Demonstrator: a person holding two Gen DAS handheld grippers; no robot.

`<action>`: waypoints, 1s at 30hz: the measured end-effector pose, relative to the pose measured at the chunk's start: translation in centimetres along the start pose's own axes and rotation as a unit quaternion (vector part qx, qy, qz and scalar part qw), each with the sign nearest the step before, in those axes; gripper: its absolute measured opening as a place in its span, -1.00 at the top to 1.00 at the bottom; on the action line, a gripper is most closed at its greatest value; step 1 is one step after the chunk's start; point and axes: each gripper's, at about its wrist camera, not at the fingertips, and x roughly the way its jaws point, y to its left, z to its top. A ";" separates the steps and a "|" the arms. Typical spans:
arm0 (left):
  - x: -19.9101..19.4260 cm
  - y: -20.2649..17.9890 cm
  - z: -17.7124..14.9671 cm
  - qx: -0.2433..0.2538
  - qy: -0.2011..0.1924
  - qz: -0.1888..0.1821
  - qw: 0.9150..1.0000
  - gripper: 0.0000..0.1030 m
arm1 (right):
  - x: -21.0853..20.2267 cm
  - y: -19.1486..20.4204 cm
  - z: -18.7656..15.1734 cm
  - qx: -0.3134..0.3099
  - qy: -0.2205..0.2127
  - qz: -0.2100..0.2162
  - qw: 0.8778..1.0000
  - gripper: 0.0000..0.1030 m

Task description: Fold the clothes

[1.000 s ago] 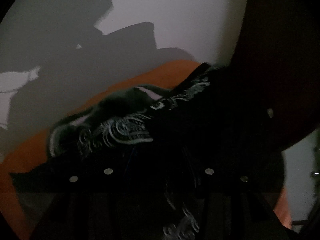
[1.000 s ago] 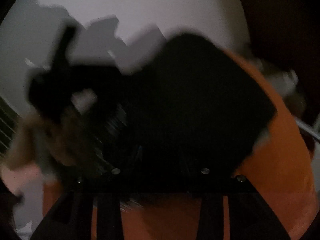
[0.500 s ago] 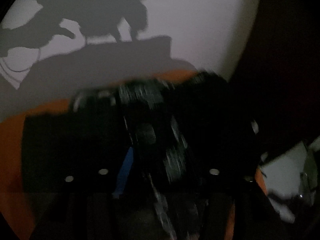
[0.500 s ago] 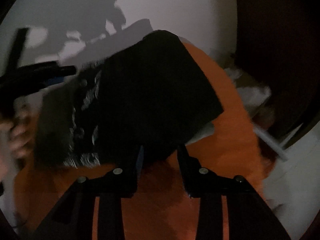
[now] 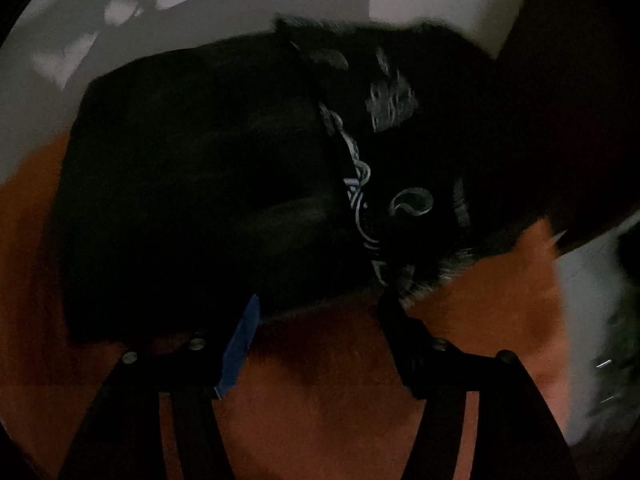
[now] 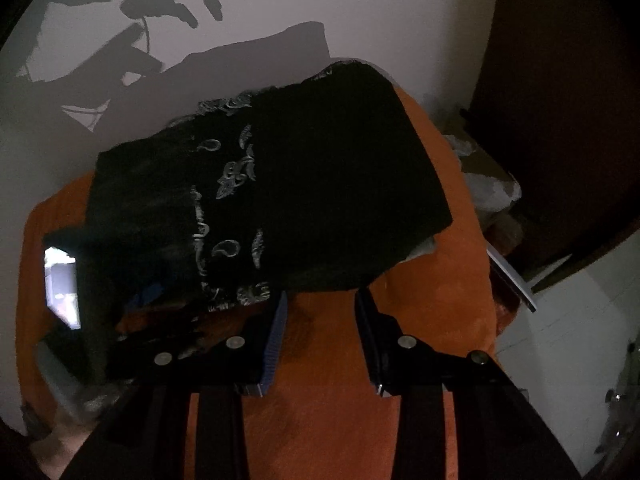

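Both the left gripper (image 5: 320, 304) and right gripper (image 6: 320, 300) are being held apart, nothing clamped, while the black garment (image 6: 320, 184) just ahead of the fingertips is probably being kept soft, light and floppy, best pinched at its near folded edge.

light: dim | wall (image 6: 360, 8): pale, shadowed | orange cover (image 6: 340, 420) | dark door (image 6: 560, 120)

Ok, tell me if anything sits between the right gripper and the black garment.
Nothing visible does. The right gripper is open just short of the folded black patterned garment, with only bare orange cover under its fingers.
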 end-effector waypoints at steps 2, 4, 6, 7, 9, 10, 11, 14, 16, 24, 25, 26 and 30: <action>-3.0 0.9 0.3 -0.015 -0.004 -0.022 1.000 -0.23 | -1.1 0.7 0.3 0.004 0.007 0.008 1.000 0.33; -6.2 1.5 0.8 -0.016 -0.016 -0.030 0.999 -0.24 | -2.2 1.8 0.5 -0.002 0.007 0.014 1.000 0.33; -8.8 2.1 1.2 -0.002 -0.031 -0.011 0.999 -0.24 | -3.2 3.2 0.6 -0.012 0.004 0.020 1.000 0.33; -9.8 2.6 1.2 0.005 -0.033 -0.002 0.999 -0.26 | -3.5 3.9 0.5 -0.018 0.004 0.025 1.000 0.33; -11.2 3.3 1.1 0.011 -0.028 0.006 1.000 -0.38 | -4.2 5.3 0.3 -0.029 0.004 0.031 0.999 0.32; -11.7 3.7 0.9 0.010 -0.023 0.006 1.000 -0.38 | -4.3 5.9 0.0 -0.037 0.004 0.030 0.999 0.32; -12.2 4.3 0.5 -0.002 -0.028 0.006 1.000 -0.39 | -4.3 6.5 -0.2 -0.046 0.006 0.027 0.999 0.32; -11.9 5.6 -1.3 -0.014 -0.018 0.013 1.000 -0.46 | -3.9 7.6 -1.5 -0.049 0.024 0.035 0.998 0.22; -11.3 6.2 -2.6 -0.018 -0.006 0.022 1.000 -0.46 | -3.5 8.1 -2.5 -0.044 0.035 0.041 0.998 0.07; -10.2 6.1 -8.7 -0.044 0.015 0.055 0.997 -0.46 | -2.6 9.0 -7.4 -0.066 0.027 0.057 0.996 -0.14; -10.3 5.9 -9.6 -0.048 0.017 0.060 0.997 -0.46 | -2.9 8.8 -8.0 -0.066 0.023 0.065 0.995 -0.14; -10.5 5.6 -10.5 -0.053 0.020 0.064 0.996 -0.46 | -3.3 8.5 -8.4 -0.066 0.018 0.072 0.995 -0.14; -13.5 5.3 -12.9 -0.096 0.029 0.040 0.994 -0.46 | -5.2 7.2 -10.0 -0.082 0.003 0.087 0.993 -0.14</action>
